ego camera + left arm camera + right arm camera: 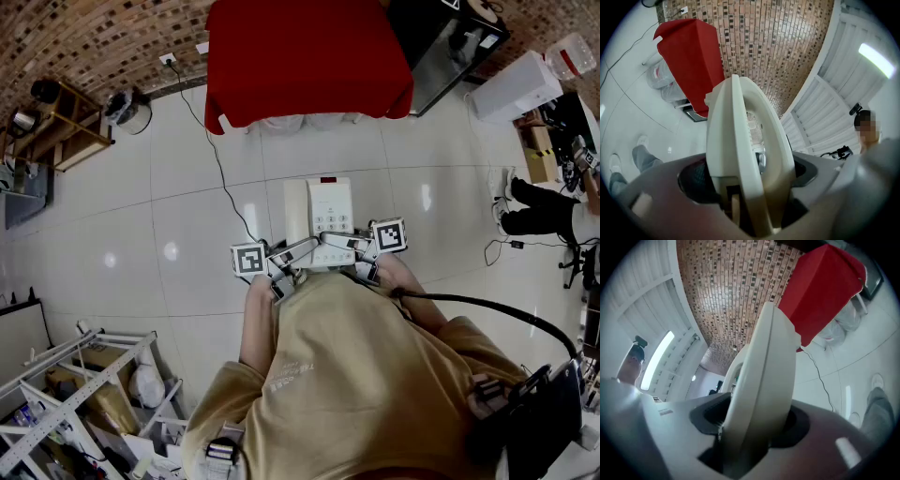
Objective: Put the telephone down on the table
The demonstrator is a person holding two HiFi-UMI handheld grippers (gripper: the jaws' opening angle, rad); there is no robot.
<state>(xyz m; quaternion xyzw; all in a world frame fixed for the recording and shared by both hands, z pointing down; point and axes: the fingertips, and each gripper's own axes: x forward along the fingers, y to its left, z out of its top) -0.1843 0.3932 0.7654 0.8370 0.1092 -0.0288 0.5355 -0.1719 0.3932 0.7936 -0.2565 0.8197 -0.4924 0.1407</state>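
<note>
Head view, with both gripper views: a cream telephone is carried in the air by two hand-held grippers, keypad face turned up toward the camera and a small dark red strip at its far edge. The left gripper has its jaws clamped on the near left part of the telephone's body; the right gripper has its jaws clamped on the near right part. In each gripper view the telephone body appears edge-on, filling the gap between that gripper's jaws, with the jaw faces tight against it on both sides. The marker cubes of the left gripper and the right gripper flank the telephone just in front of the person's tan shirt. The telephone is over the white tiled floor, between the person and the desk, which is draped in red cloth; a band of floor separates the telephone from the desk, so the two are apart. A black cable runs across the floor from a wall socket toward the telephone. A brick wall stands behind the desk, and a wooden shelf stands at the far left.
</note>
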